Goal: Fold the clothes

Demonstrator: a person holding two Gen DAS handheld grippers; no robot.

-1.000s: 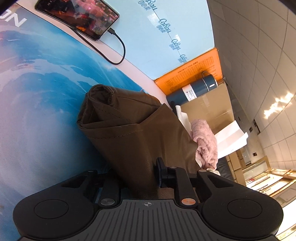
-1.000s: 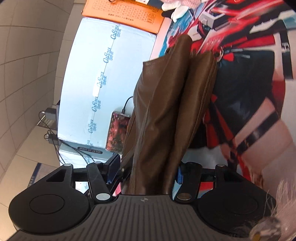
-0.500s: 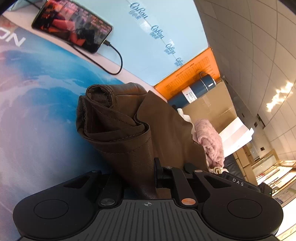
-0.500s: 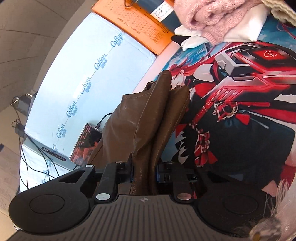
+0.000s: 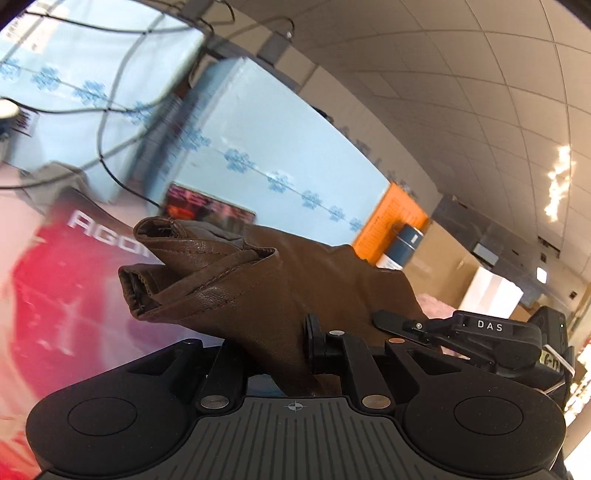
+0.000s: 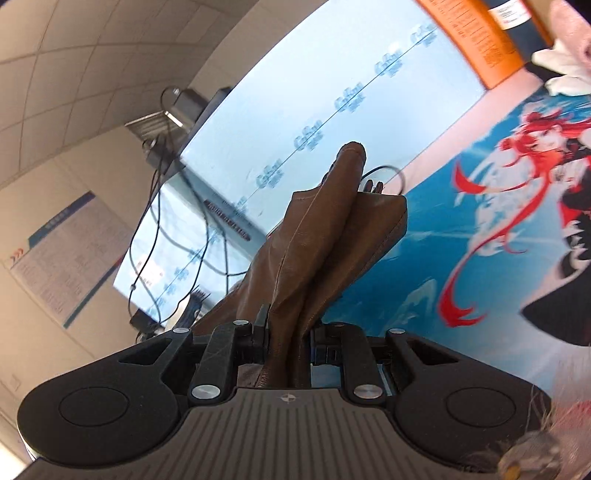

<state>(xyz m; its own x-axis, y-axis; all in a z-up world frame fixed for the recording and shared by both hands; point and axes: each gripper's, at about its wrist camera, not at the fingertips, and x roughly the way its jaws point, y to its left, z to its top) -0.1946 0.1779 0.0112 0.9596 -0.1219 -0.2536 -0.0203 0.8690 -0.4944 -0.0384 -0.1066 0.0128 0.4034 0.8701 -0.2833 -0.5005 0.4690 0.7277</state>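
Observation:
A folded brown leather garment (image 5: 236, 288) is held up off the printed mat by both grippers. My left gripper (image 5: 273, 354) is shut on one end of it; the folded layers fan out to the left. My right gripper (image 6: 286, 339) is shut on the other end of the garment (image 6: 332, 229), which stands up from the jaws. The right gripper's body, marked DAS (image 5: 487, 332), shows at the right of the left wrist view.
A printed mat (image 6: 461, 240) with a red-haired figure covers the table. A phone (image 5: 210, 208) on a cable lies by the light-blue board (image 5: 277, 147). An orange board (image 5: 391, 221), a blue flask (image 5: 402, 243), cardboard boxes and pink clothing (image 6: 569, 22) stand at the far end.
Both grippers have lifted the brown garment and tilted up, so the views now show more wall and ceiling. The two grippers have come closer together.

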